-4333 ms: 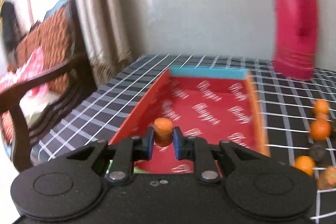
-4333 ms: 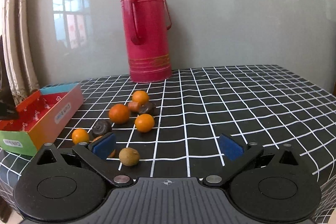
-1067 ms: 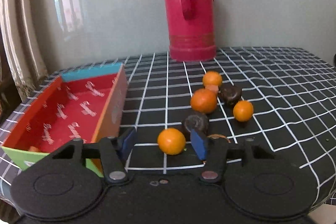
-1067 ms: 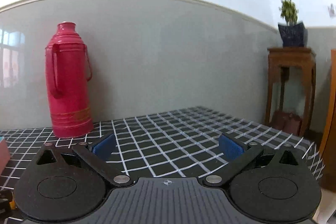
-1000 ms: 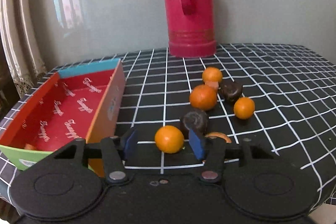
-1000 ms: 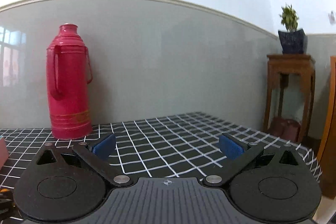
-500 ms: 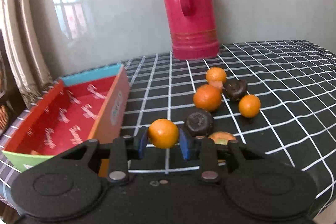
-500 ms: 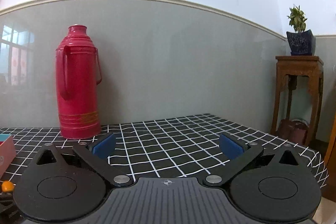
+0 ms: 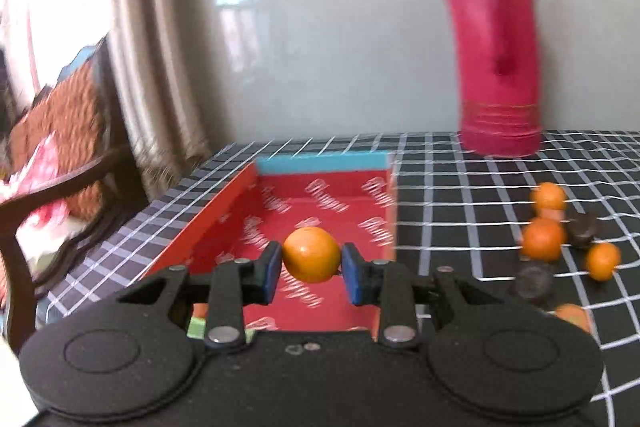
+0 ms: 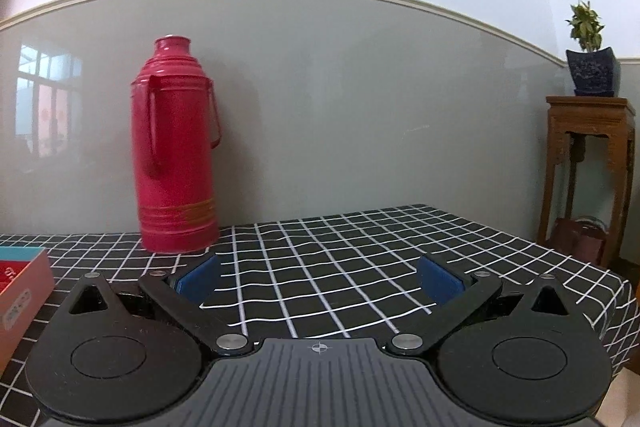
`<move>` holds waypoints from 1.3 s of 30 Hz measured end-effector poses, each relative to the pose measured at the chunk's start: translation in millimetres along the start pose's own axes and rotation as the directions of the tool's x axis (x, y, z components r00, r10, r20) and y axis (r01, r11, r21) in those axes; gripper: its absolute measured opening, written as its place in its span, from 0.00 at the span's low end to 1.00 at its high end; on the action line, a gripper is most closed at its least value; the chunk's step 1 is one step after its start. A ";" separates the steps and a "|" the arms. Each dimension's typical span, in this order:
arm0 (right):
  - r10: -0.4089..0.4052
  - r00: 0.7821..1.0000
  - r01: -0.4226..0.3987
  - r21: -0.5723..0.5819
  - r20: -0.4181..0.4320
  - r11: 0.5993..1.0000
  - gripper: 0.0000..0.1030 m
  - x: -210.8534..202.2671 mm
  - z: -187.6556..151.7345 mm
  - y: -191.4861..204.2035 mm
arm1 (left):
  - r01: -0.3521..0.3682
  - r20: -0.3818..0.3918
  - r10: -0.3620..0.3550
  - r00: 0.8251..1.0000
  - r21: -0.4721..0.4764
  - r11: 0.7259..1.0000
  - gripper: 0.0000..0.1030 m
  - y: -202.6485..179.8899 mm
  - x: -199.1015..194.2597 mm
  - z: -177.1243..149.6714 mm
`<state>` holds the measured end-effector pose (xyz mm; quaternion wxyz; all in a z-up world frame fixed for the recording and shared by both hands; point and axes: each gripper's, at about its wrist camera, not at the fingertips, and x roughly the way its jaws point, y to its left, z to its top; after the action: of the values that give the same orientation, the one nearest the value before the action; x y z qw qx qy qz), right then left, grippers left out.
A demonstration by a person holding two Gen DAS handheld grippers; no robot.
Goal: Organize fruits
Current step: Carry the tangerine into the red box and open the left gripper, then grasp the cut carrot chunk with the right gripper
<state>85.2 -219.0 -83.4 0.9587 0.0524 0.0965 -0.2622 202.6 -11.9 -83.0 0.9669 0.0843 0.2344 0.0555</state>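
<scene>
My left gripper (image 9: 311, 269) is shut on a small orange (image 9: 311, 254) and holds it above the near end of the red cardboard box (image 9: 224, 215), which lies open on the checked tablecloth. More fruit lies on the cloth to the right in the left wrist view: small oranges (image 9: 543, 239), (image 9: 602, 260) and dark round fruits (image 9: 533, 283). My right gripper (image 10: 318, 281) is open and empty, held above the cloth. A corner of the box shows at the left edge of the right wrist view (image 10: 20, 293).
A tall red thermos stands at the back against the grey wall (image 9: 496, 43), (image 10: 174, 151). A wooden chair with cushions (image 9: 52, 147) and a curtain are left of the table. A wooden stand with a potted plant (image 10: 590, 163) is beyond the table's right edge.
My left gripper has lifted the orange off the cloth and swung left, over the red box. The right gripper has turned slightly left and stays open.
</scene>
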 end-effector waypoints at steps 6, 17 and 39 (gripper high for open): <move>0.042 0.999 -0.042 -0.014 -0.014 0.999 1.00 0.0 -2.2 14.4 | -0.053 -0.121 0.045 0.992 -0.071 0.996 0.23 25.9 23.6 1.1; 0.191 0.975 -0.195 -0.027 -0.110 0.980 1.00 6.7 -8.3 39.2 | -0.130 -0.105 0.118 0.987 -0.123 0.984 0.79 49.4 8.5 4.2; 0.370 0.870 -0.405 -0.045 -0.324 0.913 0.70 21.4 -41.7 108.5 | -0.297 -0.181 0.252 0.951 -0.290 0.910 0.84 165.4 0.2 0.5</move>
<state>152.4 -130.3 -123.3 0.9661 0.0574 0.2472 -0.0470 191.9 150.1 -51.4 0.9316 -0.0424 0.2755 0.2334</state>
